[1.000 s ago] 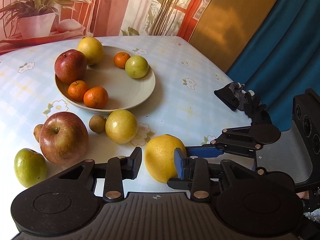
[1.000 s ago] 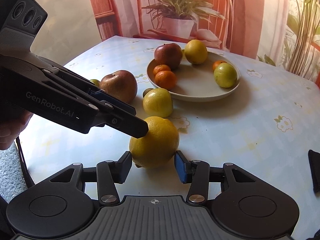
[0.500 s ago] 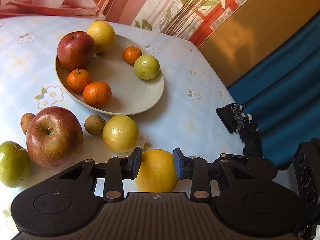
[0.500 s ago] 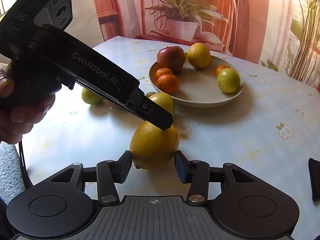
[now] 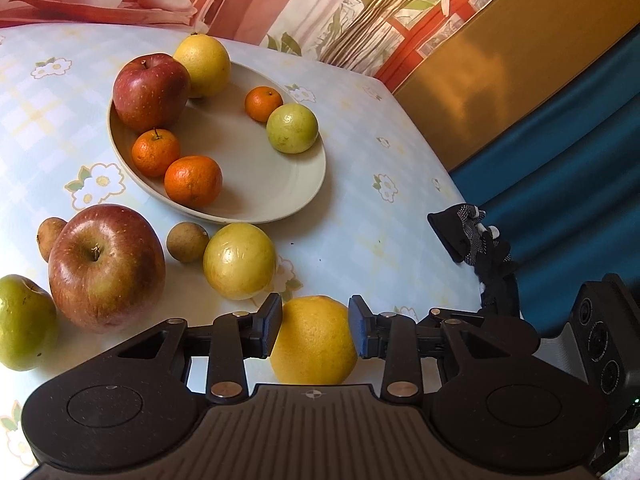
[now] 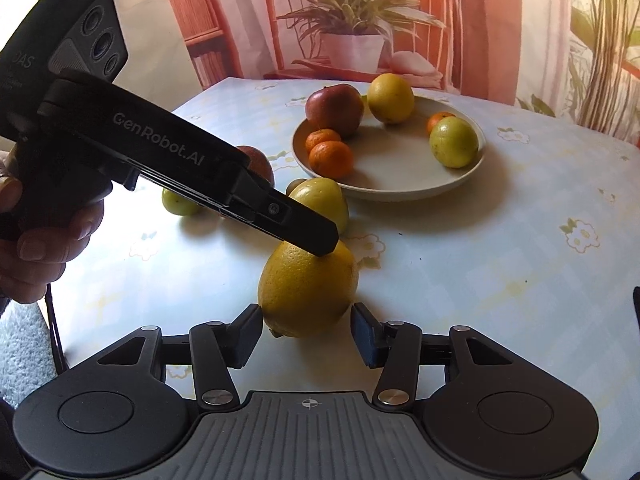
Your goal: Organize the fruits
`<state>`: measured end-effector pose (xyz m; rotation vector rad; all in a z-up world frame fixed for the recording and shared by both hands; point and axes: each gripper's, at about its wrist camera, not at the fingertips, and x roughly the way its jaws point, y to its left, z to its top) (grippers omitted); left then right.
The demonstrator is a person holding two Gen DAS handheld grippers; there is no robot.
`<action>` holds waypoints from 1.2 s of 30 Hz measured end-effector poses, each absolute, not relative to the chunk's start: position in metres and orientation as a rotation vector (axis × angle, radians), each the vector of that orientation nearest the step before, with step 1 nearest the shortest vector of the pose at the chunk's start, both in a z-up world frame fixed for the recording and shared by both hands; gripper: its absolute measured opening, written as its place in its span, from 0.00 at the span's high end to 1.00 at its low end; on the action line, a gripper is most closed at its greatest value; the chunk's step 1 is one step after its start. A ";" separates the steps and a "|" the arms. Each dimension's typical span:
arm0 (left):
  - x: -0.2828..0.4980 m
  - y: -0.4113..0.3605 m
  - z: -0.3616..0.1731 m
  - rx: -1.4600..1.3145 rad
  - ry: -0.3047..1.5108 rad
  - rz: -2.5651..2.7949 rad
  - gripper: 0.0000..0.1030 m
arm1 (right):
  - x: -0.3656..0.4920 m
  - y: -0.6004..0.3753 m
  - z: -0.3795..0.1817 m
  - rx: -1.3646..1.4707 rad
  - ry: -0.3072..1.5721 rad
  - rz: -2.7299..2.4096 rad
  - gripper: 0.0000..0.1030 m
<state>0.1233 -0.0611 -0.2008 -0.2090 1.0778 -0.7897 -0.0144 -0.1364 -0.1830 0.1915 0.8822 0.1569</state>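
Observation:
A large yellow citrus (image 5: 314, 344) lies on the flowered tablecloth, close to the table's near edge. My left gripper (image 5: 314, 320) straddles it from above. Its jaws are easing open, though both pads still press the peel. In the right wrist view its fingertips (image 6: 326, 246) rest on top of the citrus (image 6: 304, 292). My right gripper (image 6: 306, 324) flanks the same fruit low down; its jaws are opening and its right pad stands off the skin. The beige plate (image 5: 304, 184) holds a red apple (image 5: 150, 92), a yellow citrus (image 5: 204, 66), three mandarins and a greenish fruit (image 5: 292, 128).
Loose on the cloth are a big red apple (image 5: 106, 268), a green apple (image 5: 22, 320), a yellow-green fruit (image 5: 240, 260) and two small brown fruits (image 5: 187, 241). A black glove (image 5: 472, 236) lies at the table's right edge. A person's hand (image 6: 40, 248) grips the left tool.
My left gripper rolled and came down over the yellow citrus, which now sits deep between its jaws. My right gripper stayed put and its jaws widened slightly.

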 end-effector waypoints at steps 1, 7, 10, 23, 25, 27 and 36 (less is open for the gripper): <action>0.123 -0.061 -0.201 -0.208 1.079 -0.791 0.64 | -0.014 -0.137 -0.184 0.203 0.880 0.159 0.54; 0.121 -0.061 -0.200 -0.201 1.075 -0.785 0.63 | -0.013 -0.135 -0.185 0.204 0.866 0.160 0.54; 0.121 -0.056 -0.195 -0.228 1.058 -0.784 0.63 | -0.014 -0.135 -0.179 0.177 0.833 0.164 0.54; 0.139 -0.067 -0.121 -0.190 0.882 -0.763 0.63 | 0.024 -0.154 -0.115 0.038 0.719 0.176 0.54; 0.146 -0.069 -0.113 -0.187 0.863 -0.761 0.63 | 0.035 -0.159 -0.109 0.011 0.711 0.179 0.54; 0.154 -0.071 -0.107 -0.183 0.852 -0.757 0.63 | 0.046 -0.163 -0.105 -0.005 0.709 0.183 0.54; 0.205 -0.080 -0.125 -0.170 0.903 -0.708 0.64 | 0.105 -0.183 -0.130 -0.010 0.770 0.220 0.54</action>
